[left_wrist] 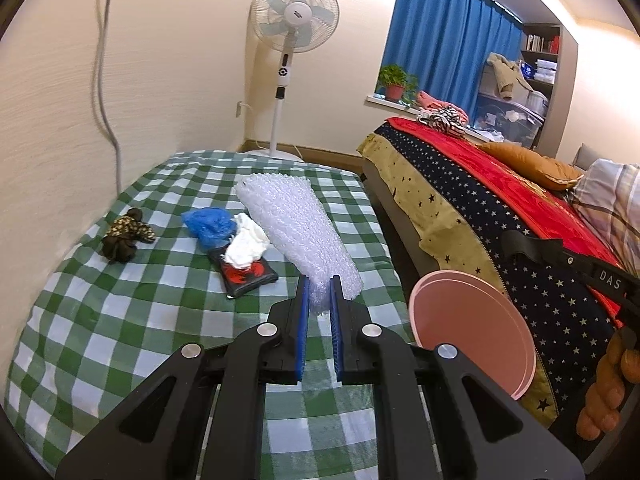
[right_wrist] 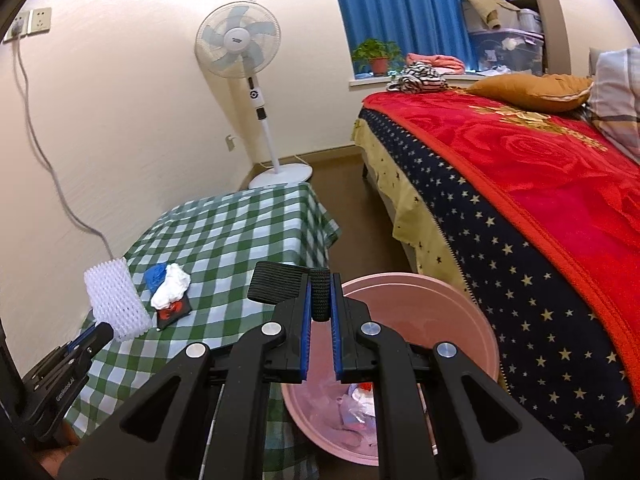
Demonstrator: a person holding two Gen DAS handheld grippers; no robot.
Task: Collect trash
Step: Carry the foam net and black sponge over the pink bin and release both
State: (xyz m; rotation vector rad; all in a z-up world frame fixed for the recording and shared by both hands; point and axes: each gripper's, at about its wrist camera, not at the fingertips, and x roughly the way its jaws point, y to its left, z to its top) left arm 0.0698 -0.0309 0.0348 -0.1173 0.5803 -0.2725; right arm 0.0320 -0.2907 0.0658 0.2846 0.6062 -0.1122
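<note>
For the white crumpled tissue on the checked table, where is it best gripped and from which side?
Likely the white crumpled tissue at its raised, bunched top, coming from above. It lies partly on a dark packet and touches the blue wad, so a low side approach would probably snag those.

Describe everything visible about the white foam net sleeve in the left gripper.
The white foam net sleeve is a soft, translucent mesh tube of bumpy netted foam, flattened and widening toward its far end. The left gripper pinches its near end between blue-padded fingers, holding it slanting up above the green checked cloth, apart from the other litter.
</note>
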